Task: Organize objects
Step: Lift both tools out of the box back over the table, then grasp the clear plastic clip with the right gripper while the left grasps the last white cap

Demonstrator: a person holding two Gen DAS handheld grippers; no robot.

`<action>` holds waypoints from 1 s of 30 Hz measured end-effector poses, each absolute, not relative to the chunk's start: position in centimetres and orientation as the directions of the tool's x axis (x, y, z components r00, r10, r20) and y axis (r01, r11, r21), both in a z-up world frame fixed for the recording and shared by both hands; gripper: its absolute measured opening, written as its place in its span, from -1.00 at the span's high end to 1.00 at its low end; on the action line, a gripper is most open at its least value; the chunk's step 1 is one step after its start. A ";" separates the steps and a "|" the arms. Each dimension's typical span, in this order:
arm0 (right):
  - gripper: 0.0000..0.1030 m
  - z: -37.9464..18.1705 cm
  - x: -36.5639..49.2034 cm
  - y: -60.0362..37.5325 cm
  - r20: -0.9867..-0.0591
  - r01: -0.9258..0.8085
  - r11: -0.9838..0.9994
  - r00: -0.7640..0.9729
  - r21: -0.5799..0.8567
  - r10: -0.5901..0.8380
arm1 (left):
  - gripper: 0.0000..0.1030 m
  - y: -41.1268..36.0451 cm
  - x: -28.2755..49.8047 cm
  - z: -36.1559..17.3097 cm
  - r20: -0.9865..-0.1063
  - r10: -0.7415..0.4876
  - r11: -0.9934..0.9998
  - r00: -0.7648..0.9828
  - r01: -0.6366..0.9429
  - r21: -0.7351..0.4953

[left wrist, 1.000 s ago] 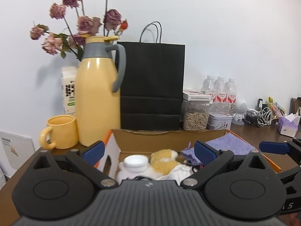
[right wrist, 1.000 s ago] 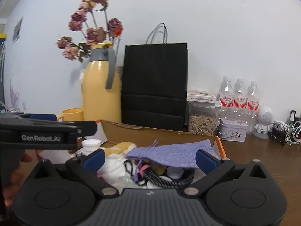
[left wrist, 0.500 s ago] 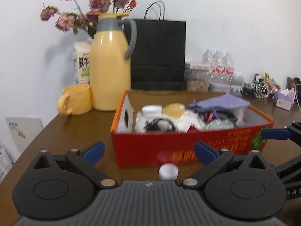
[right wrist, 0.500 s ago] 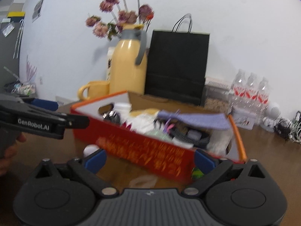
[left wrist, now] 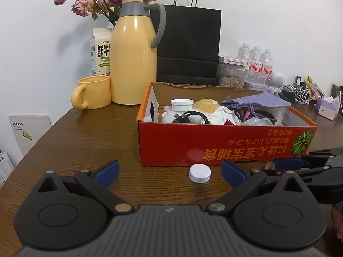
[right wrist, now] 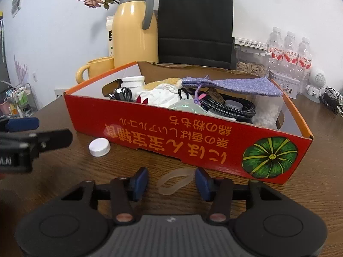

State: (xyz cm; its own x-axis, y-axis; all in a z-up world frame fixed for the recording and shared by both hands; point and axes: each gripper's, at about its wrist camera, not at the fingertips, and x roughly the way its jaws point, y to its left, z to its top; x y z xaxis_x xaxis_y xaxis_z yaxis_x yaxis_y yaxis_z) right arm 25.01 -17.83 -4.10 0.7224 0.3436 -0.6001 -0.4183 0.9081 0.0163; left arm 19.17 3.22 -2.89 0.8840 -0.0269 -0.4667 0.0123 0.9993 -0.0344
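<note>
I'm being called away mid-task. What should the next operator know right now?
Left gripper: open, empty, low over the table, white cap ahead between its fingers.
Right gripper: jaws have just been closing, half open, around a translucent band lying on the table, not yet pinched.
Red box: already full of odds and ends.
Left to do: cap and band are still outside the box.
</note>
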 end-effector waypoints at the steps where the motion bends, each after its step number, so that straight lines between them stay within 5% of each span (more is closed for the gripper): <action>1: 0.24 -4.1 25.1 -17.7 -0.599 -0.417 0.909 0.723 0.018 0.344 | -1.00 3.2 19.2 -2.9 -0.467 -0.027 0.999 0.884 0.013 -0.032; 4: 0.69 -4.0 25.0 -17.6 -0.596 -0.416 0.909 0.726 0.015 0.342 | -1.00 3.1 19.2 -3.0 -0.468 -0.026 0.999 0.883 0.014 -0.030; 9: 0.91 -3.8 24.8 -17.5 -0.585 -0.422 0.907 0.733 0.009 0.347 | -1.00 3.1 19.5 -3.2 -0.478 -0.017 1.000 0.878 0.005 -0.025; 30: 0.97 -1.6 21.4 -20.1 -0.392 -0.409 0.912 0.838 0.007 0.379 | -0.99 1.1 23.8 -4.6 -0.601 -0.014 1.000 0.799 0.010 -0.010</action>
